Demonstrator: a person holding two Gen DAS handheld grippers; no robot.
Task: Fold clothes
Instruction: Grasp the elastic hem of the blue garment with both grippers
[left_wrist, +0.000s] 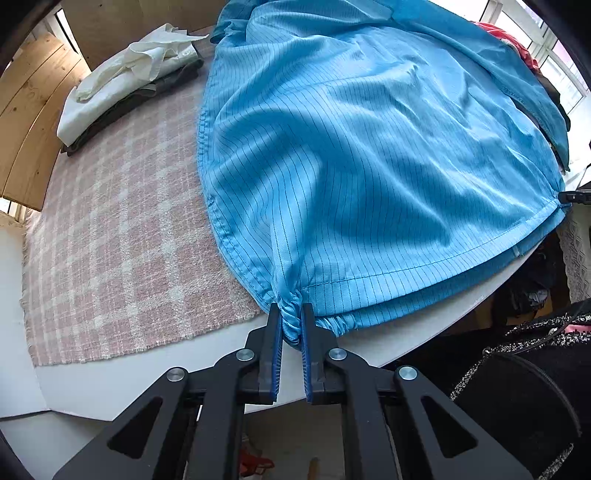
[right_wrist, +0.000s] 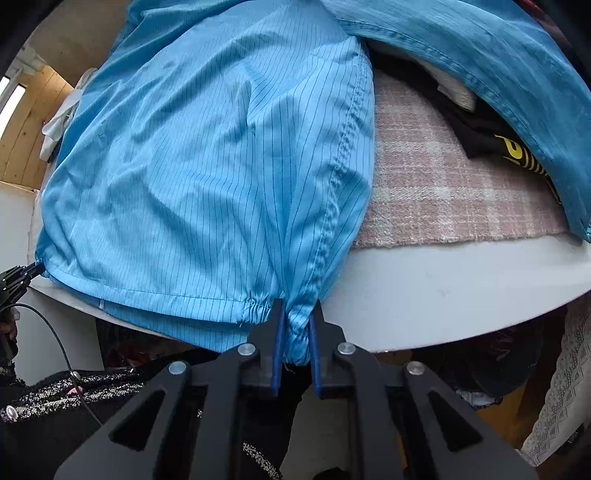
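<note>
Jaws of the left gripper (left_wrist: 291, 314) are pressed onto a bunched corner of the blue garment (left_wrist: 369, 166) at its hem; cloth is visibly gathered and twisted between the blue pads. Jaws of the right gripper (right_wrist: 298, 321) are likewise pinched on the opposite hem corner, with a fold of the striped fabric squeezed between them. Both grippers point steeply downward at the near edge of the white table (left_wrist: 110, 376).

Location of the work item: the blue garment lies spread on the table, partly over a pink checked mat (left_wrist: 118, 240), its hem hanging slightly past the table edge toward the person. Its upper portion runs away from the cameras and appears draped over a pile of other clothing at the far right; a sleeve (right_wrist: 480, 55) crosses above a black item with yellow print (right_wrist: 517, 151).

Progress: at the far left of the mat sits a folded stack (left_wrist: 129, 92), a pale shirt on top of darker pieces, which I judge to be finished work. The blue garment shows no fold as yet; it is wrinkled but roughly flat. Both lower corners are secured, so the first fold of this piece appears to be about to start. Remaining: fold this garment, then the loose items at the far right, which include something red (left_wrist: 517, 48).
</note>
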